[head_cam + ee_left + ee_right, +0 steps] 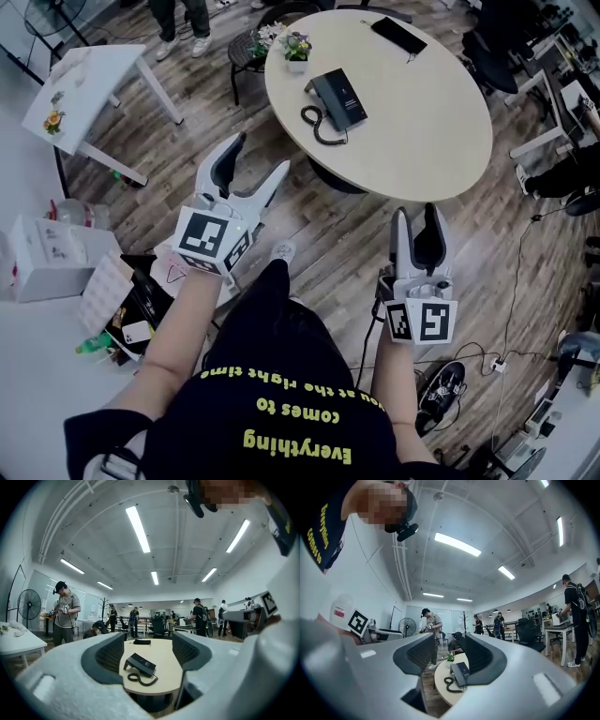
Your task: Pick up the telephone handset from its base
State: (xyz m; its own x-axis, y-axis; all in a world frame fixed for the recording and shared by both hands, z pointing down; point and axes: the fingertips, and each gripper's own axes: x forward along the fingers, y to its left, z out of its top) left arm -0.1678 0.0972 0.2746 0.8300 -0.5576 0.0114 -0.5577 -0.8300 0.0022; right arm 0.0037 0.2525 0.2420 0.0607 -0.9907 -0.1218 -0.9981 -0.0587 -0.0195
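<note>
Telephone first: the dark desk telephone sits on the round beige tabletop, near the table's left side as we look down from the head view. Its handset appears to lie in place along the left of the base. The black coiled cord is looped on the tabletop just in front of it.

We hold both tools short of the table, over the wooden plank floor and well apart from the telephone. The white left gripper has its jaws spread wide, with nothing between them. In its own view we see only the distant telephone and cord through the gap. The white right gripper also has its jaws apart and is empty. Its view shows the telephone far off, close against the inner edge of the right jaw.

A small potted plant stands at the table's far-left edge. A flat black object lies toward the far side. A white rectangular side table stands off to the left. In both gripper views we see several people standing in the room beyond.
</note>
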